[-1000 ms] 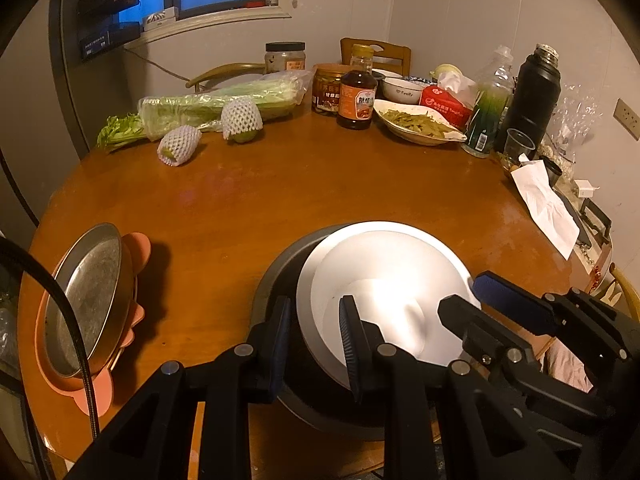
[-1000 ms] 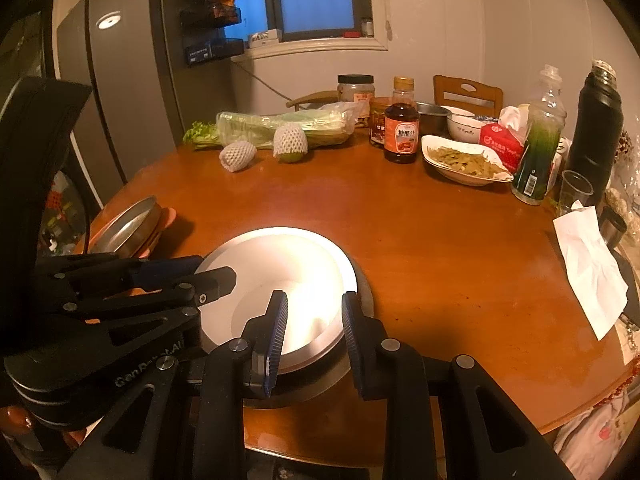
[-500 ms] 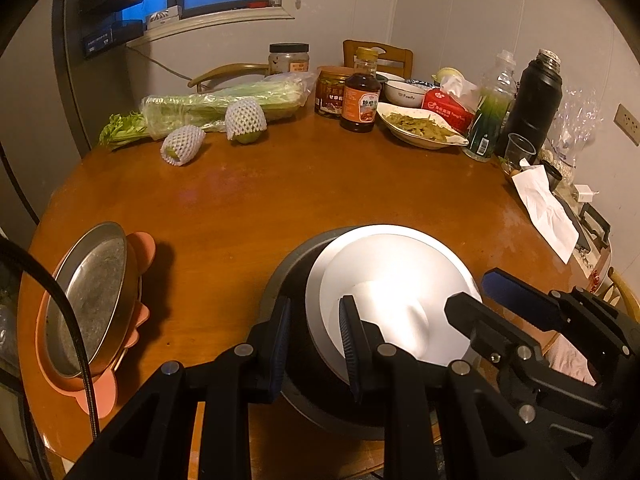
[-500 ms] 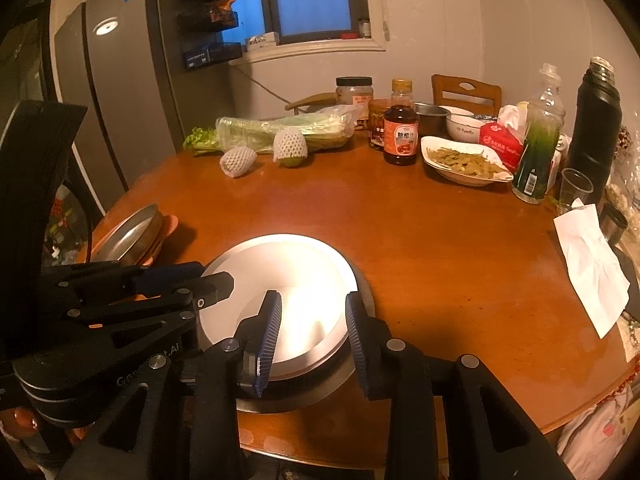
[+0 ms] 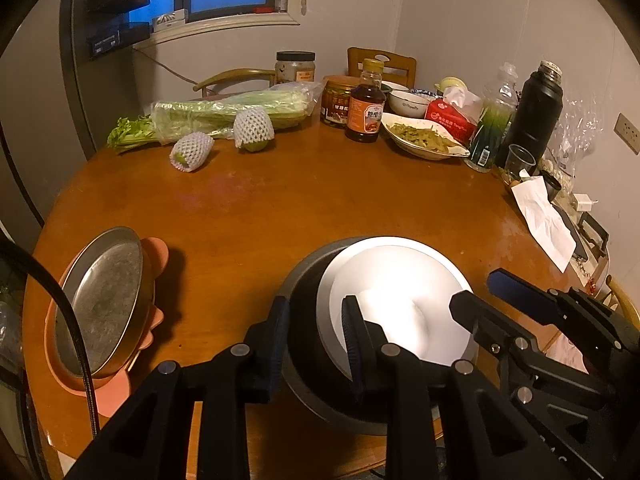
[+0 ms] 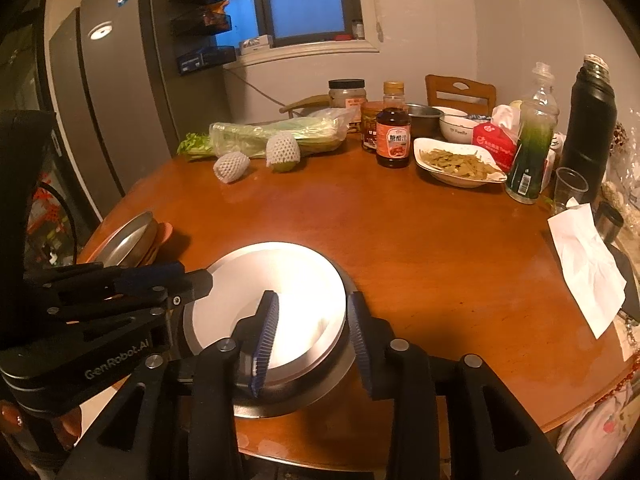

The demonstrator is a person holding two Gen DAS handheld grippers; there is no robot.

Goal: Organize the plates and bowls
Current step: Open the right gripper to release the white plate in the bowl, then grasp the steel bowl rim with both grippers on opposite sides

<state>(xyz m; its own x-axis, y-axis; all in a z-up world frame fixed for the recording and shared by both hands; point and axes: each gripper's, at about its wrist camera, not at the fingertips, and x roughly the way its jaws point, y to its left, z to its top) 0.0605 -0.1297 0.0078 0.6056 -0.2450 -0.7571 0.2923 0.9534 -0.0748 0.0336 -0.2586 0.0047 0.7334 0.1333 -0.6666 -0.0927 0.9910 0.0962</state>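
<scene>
Plate: a white plate [image 6: 276,300] lies in a dark metal bowl [image 5: 308,380] at the near edge of the round table [image 5: 312,200].
Left claw [image 5: 316,344]: its jaws have just eased apart a little. They straddle the near left rim of the bowl, one finger [image 5: 276,344] outside the wall, the other over the plate's edge. Whether the pads press on the rim I cannot tell.
Right claw [image 6: 312,336]: its jaws have just been opening and now stand spread. The plate's right edge and the bowl's rim lie between them; the right pad stands clear of the rim. Whether the left pad touches the plate I cannot tell.
Second stack: a steel dish [image 5: 100,300] tilts on a pink tray [image 5: 152,248] at the table's left edge, well apart from the bowl.
</scene>
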